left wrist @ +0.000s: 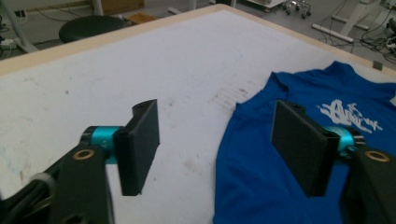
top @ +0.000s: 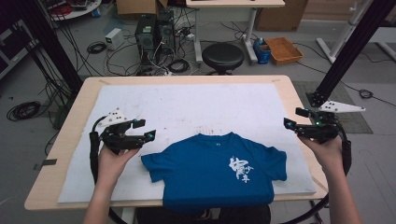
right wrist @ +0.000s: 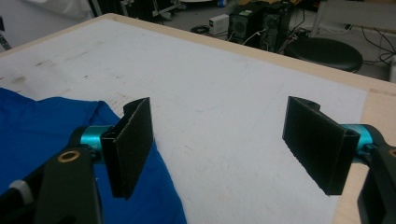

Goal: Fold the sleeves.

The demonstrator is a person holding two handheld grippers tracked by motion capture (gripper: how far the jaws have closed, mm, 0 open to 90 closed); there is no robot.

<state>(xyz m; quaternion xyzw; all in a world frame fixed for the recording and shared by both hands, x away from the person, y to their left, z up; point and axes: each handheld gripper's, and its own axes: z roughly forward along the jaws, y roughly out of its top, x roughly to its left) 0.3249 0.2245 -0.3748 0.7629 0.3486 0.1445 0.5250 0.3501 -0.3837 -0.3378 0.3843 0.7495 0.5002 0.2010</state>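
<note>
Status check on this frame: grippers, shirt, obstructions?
Left gripper open, right gripper open, both empty. Blue T-shirt flat, hem over near edge. Nothing in the way.

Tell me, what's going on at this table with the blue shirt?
A person stands at the table with a two-jaw gripper in each hand. A blue T-shirt lies flat on the white mat, its hem hanging over the near edge. The left gripper hovers beside one sleeve, the right gripper near the other. Both have open jaws with nothing between them, so the shirt is not yet gripped.
</note>
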